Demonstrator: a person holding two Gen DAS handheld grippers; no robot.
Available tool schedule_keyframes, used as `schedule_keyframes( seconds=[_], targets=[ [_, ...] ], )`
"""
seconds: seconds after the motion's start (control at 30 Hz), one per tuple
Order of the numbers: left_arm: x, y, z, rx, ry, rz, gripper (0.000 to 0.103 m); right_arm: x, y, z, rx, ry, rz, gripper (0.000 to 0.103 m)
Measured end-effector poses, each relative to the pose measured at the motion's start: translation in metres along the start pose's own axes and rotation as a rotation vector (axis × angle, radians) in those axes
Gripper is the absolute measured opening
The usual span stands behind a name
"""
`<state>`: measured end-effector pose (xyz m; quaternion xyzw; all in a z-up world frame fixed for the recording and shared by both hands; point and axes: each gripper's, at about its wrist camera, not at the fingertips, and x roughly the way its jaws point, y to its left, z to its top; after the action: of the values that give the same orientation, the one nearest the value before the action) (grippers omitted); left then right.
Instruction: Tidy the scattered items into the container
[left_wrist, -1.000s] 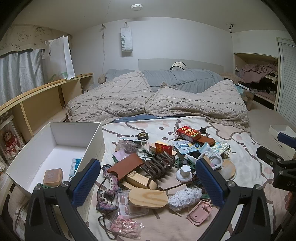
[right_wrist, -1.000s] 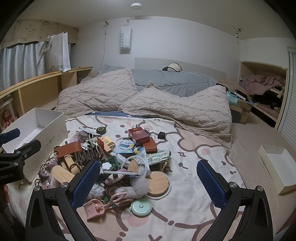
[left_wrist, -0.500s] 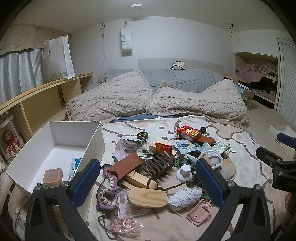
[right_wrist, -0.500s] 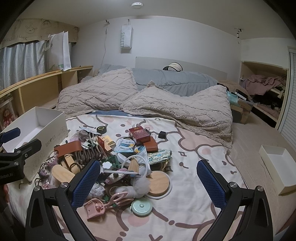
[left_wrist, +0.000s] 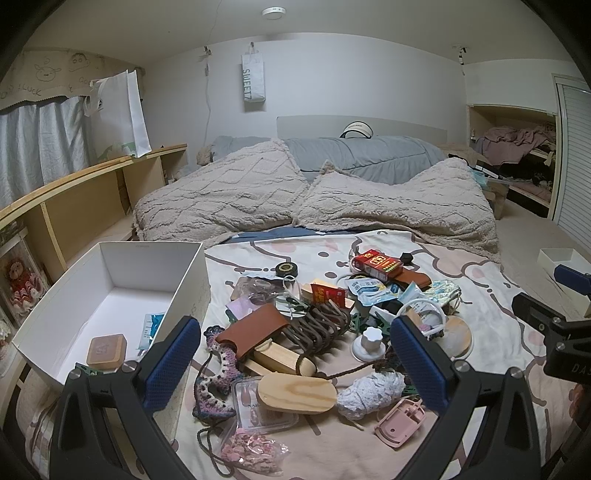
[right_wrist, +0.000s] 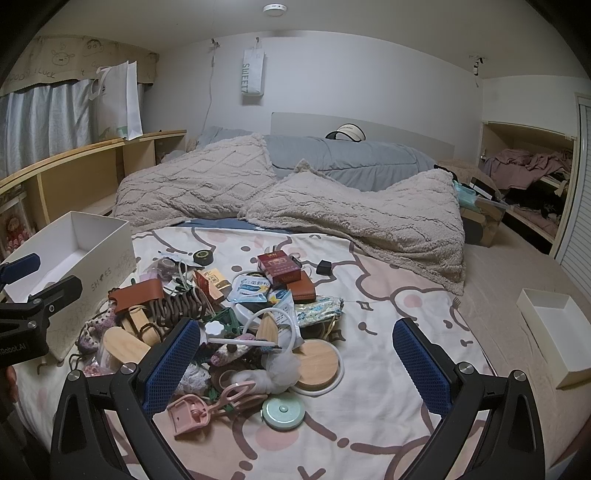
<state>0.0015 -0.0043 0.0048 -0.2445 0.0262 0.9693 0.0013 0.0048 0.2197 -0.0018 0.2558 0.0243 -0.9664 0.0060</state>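
Note:
A pile of small items lies on the patterned bedspread: a brown leather pouch, wooden brushes, a dark coiled hair clip, a red box, a pink clip, a round wooden lid and a mint tape measure. The white shoe box stands at the left and holds a wooden block and a blue packet. My left gripper hangs open above the pile's near side. Over the pile's right part my right gripper is open too, nothing between its fingers.
Two beige knitted pillows and a grey duvet fill the far half of the bed. A wooden shelf runs along the left wall. A second white box lid lies at the bed's right edge.
The right gripper has drifted slightly up and back, so the pile sits a little lower in its view. The left gripper has barely moved. Both stay open.

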Motion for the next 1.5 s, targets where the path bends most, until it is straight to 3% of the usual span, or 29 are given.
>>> schedule_keyframes(
  seconds=[0.6, 1.13, 1.5],
  targets=[
    [0.009, 0.002, -0.007, 0.0, 0.032, -0.003, 0.103, 0.005, 0.001, -0.005, 0.005, 0.015, 0.004, 0.103],
    [0.045, 0.008, -0.033, -0.007, 0.19, 0.03, 0.103, 0.055, 0.0, -0.034, 0.008, 0.184, 0.012, 0.103],
    [0.062, 0.029, -0.075, -0.026, 0.326, 0.085, 0.103, 0.081, 0.02, -0.059, -0.009, 0.288, 0.074, 0.103]
  ],
)
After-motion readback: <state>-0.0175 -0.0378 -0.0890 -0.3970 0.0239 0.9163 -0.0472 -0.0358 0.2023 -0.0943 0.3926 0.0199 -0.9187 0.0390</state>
